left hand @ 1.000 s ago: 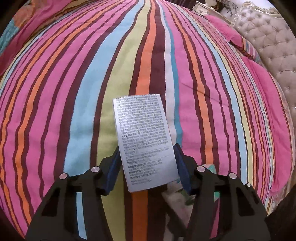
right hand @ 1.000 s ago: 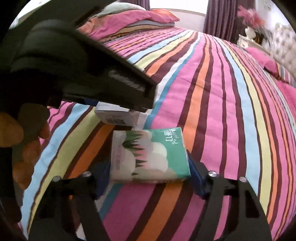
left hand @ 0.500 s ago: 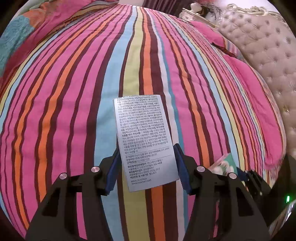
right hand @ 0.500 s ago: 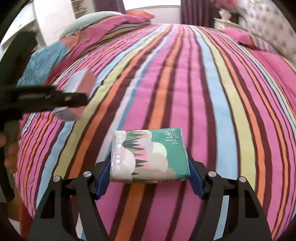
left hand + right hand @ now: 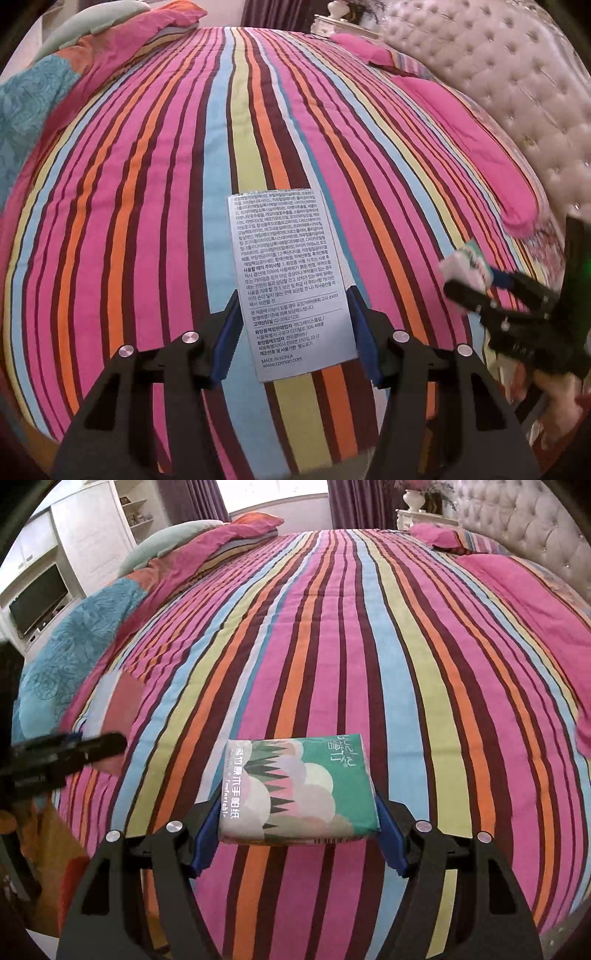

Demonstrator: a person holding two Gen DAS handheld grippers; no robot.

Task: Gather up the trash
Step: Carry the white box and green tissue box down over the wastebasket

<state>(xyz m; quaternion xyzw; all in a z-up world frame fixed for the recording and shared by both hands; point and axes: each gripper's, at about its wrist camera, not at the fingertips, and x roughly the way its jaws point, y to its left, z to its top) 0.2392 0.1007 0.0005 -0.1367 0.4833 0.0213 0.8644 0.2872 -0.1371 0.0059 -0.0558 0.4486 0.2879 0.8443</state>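
The left hand-held gripper (image 5: 293, 332) is clamped on a flat silver-grey box printed with black Korean text (image 5: 287, 284), held between its blue pads above the multicoloured striped bedspread (image 5: 147, 184). The right hand-held gripper (image 5: 295, 827) is clamped on a green-and-white soft tissue pack (image 5: 299, 790), also lifted over the bed.

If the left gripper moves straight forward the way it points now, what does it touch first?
Probably the striped bedspread. The left gripper, shut on the printed box, aims along and slightly down at the bed, and nothing else lies ahead. The box's front edge would likely touch first; depth is unclear.
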